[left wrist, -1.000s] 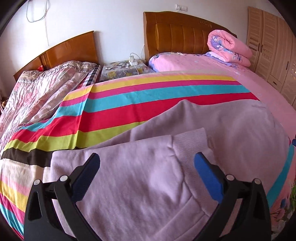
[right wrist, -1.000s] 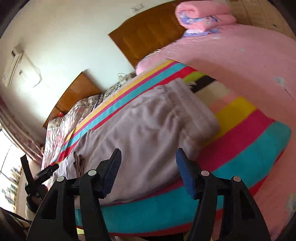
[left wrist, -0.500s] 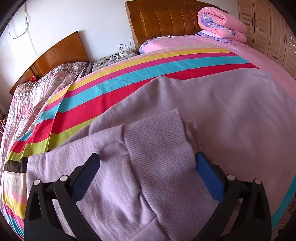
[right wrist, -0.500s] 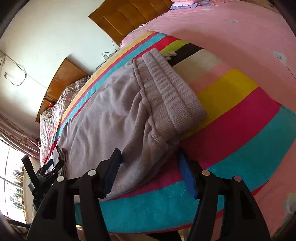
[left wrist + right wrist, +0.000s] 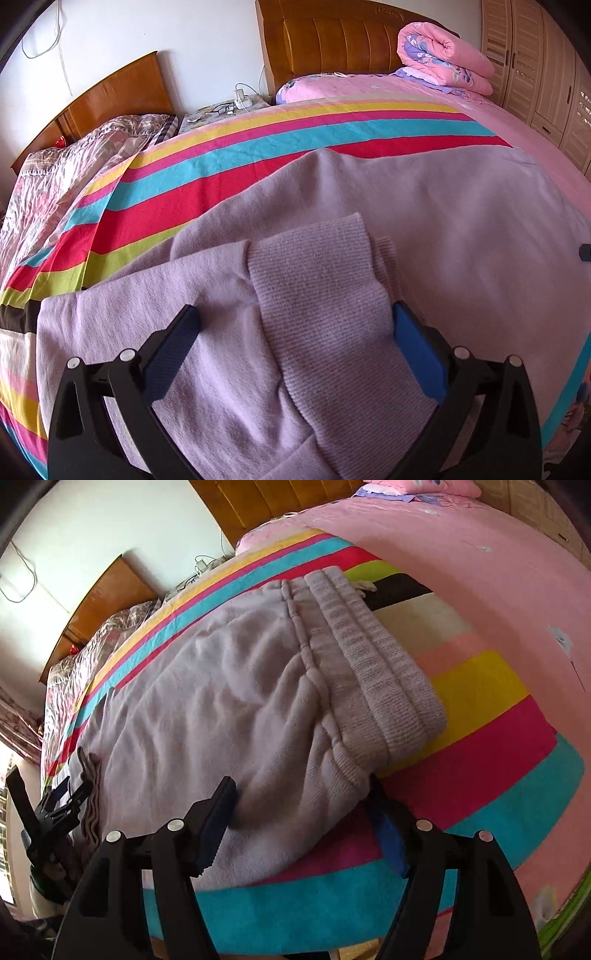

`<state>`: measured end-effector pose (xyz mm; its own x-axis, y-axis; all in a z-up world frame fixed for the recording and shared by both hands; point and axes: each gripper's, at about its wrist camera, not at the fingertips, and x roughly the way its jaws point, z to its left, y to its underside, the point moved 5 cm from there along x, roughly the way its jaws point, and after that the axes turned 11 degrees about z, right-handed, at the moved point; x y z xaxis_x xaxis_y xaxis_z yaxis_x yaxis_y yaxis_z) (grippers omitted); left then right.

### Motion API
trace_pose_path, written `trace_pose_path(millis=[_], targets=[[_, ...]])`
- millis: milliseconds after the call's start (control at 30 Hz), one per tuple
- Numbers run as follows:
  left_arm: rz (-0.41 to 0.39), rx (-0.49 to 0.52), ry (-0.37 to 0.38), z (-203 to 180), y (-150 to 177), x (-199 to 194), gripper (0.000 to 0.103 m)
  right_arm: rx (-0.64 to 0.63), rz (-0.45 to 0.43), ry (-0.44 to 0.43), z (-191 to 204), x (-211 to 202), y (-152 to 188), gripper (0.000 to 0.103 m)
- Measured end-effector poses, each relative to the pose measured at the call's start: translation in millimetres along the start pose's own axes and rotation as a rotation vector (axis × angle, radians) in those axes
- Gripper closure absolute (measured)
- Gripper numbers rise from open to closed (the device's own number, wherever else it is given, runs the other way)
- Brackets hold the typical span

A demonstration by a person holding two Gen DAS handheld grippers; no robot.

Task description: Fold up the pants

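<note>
Lilac fleece pants [image 5: 424, 221] lie spread on a striped blanket on the bed. In the left wrist view the ribbed leg cuffs [image 5: 325, 295] lie between the fingers of my left gripper [image 5: 295, 332], which is open. In the right wrist view the ribbed waistband [image 5: 369, 657] runs across the pants [image 5: 221, 701], and its near corner sits between the fingers of my right gripper [image 5: 303, 805], which is open around it. My left gripper [image 5: 62, 801] shows at the far left of that view, at the cuffs.
The striped blanket [image 5: 258, 147] covers a pink-sheeted bed [image 5: 480, 554]. A rolled pink quilt [image 5: 443, 55] lies by the headboard. A second bed [image 5: 74, 166] and a nightstand [image 5: 229, 109] are at the left; wardrobes [image 5: 535, 55] at the right.
My left gripper has moved down and forward until the leg cuffs lie between its fingers. My right gripper has moved in on the waistband corner. Both stay open.
</note>
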<state>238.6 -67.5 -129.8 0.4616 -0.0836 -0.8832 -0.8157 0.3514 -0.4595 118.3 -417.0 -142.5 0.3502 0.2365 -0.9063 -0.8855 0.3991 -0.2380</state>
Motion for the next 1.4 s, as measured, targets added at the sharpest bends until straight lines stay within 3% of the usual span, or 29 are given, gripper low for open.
trace_pose_path(millis=[167,267,333,400,500,567,667,767,833,900,1000,1067,1167,1233,1300,1400], targets=[[-0.002,0.001,0.0,0,0,1,0.001,0.062,-0.044,-0.017,-3,2,-23,0.03],[-0.002,-0.002,-0.002,1,-1,1,0.001,0.07,-0.054,0.021,1,5,-29,0.03],[-0.002,-0.004,0.002,0,-1,1,0.001,0.053,-0.069,0.051,1,3,-24,0.042],[-0.002,-0.006,0.003,0,-1,1,0.001,0.071,-0.072,-0.004,-5,0,-17,0.058],[-0.003,-0.005,0.003,0,-1,1,0.001,0.099,-0.089,-0.058,-13,-2,-11,0.062],[-0.004,-0.005,0.001,0,-1,1,0.001,0.116,-0.097,-0.072,-13,-1,-13,0.06],[-0.002,-0.003,-0.003,-1,-2,1,0.001,0.131,-0.106,-0.087,-9,0,-17,0.047],[0.003,0.013,-0.011,-4,-2,-1,0.001,0.118,-0.114,-0.029,-9,-2,-15,0.056],[-0.002,-0.001,0.034,-1,-3,-10,0.001,0.182,-0.106,-0.039,-23,-9,-9,0.057],[-0.03,-0.049,0.079,10,-10,-23,0.001,0.189,-0.154,0.066,-27,-29,-5,0.03],[-0.03,-0.064,0.124,14,-39,-30,0.001,0.053,-0.275,0.17,5,-60,-8,0.03],[-0.001,-0.021,0.129,-5,-67,-23,0.001,-0.055,-0.326,0.198,43,-64,-16,0.03],[0.031,0.092,0.158,-57,-103,3,0.001,-0.277,-0.263,0.188,104,-30,-25,0.03],[0.059,0.143,0.121,-84,-113,32,0.001,-0.386,-0.177,0.239,126,8,-25,0.03],[0.098,0.161,0.082,-99,-115,58,0.001,-0.451,-0.095,0.321,127,40,-22,0.029],[0.097,0.135,0.073,-94,-121,63,0.001,-0.432,-0.086,0.265,104,38,-17,0.027]])
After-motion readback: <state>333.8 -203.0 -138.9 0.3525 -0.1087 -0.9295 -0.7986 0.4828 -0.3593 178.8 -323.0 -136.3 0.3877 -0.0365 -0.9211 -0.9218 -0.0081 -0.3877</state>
